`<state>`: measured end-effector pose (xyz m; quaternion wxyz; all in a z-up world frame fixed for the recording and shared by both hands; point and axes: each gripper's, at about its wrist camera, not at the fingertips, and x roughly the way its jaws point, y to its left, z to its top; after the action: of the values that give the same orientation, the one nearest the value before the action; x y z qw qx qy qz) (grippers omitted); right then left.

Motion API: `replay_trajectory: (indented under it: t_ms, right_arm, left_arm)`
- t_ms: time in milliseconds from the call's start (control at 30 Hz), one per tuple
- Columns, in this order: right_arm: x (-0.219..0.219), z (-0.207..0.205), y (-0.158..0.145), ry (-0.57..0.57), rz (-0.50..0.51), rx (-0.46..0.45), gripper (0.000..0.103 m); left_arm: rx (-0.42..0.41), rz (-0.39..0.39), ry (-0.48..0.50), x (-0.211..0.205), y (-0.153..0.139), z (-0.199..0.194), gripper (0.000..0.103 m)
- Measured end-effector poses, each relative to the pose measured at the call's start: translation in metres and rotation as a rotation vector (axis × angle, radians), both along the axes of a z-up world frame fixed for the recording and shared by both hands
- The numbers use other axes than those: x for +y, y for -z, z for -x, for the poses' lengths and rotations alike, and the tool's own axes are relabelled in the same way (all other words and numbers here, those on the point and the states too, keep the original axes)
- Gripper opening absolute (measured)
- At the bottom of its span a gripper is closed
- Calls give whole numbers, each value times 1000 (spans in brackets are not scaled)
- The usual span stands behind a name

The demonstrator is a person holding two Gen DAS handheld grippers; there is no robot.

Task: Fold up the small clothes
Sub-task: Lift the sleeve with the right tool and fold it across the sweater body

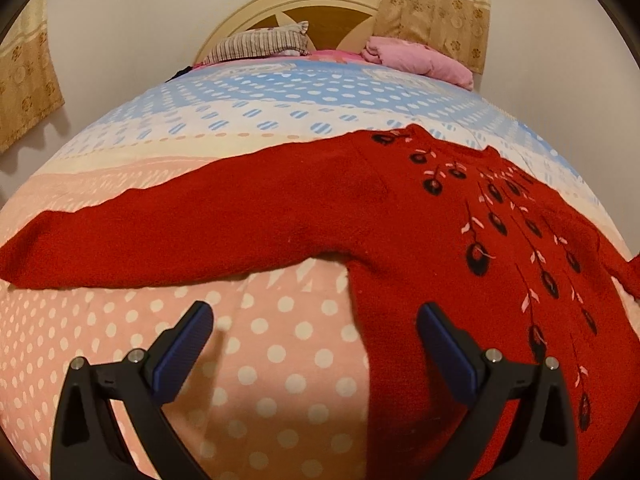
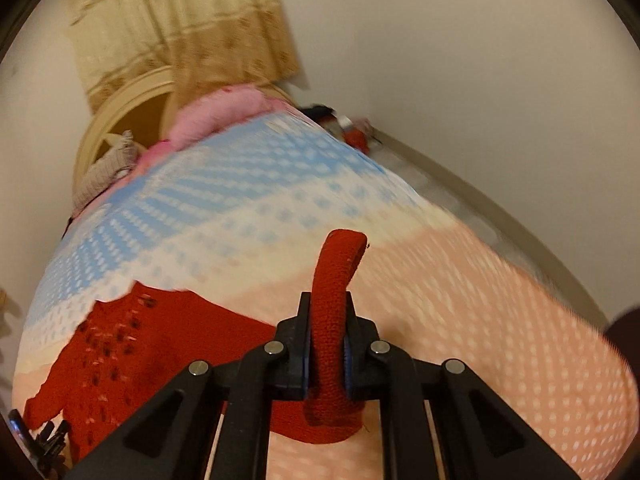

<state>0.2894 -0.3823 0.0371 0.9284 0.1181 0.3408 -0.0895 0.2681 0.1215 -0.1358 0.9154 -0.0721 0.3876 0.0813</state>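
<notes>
The red knit sweater is lying face up on the bed, black and pink flower stitching running down its front. One sleeve is stretching out flat just beyond the open left claw, whose right finger is hovering over the sweater's body. The other sleeve's cuff is getting pinched up between the right claw's fingers, sticking out past them.

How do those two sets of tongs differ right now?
The left tongs stand wide open and empty; the right tongs are shut on the red sweater's sleeve. The left hover over the bedsheet; the right hold the sleeve lifted off it. Both are black with blue pads.
</notes>
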Motion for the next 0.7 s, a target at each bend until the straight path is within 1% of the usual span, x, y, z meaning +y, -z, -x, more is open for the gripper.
replay_trajectory:
  t_ms: [100,267,433,567,700]
  right_arm:
    - [28,-14,-24,-46,22,-29,11]
    - [75,-28,-50,-117,38,-63,11]
    - [133,-37,-80,-220,62,-116,11]
    - [180,-43,-95,-300,78,-148,11]
    - [216,-46,-102,-369,78,-163,11]
  left_arm:
    - [-4,31,-10,5,1,1,103]
    - [-13,57,-11,9,1,2,103]
    - [-9,97,-20,15,4,3,103]
    - [-8,129,-29,19,6,4,103]
    - [-13,138,-25,19,6,4,103]
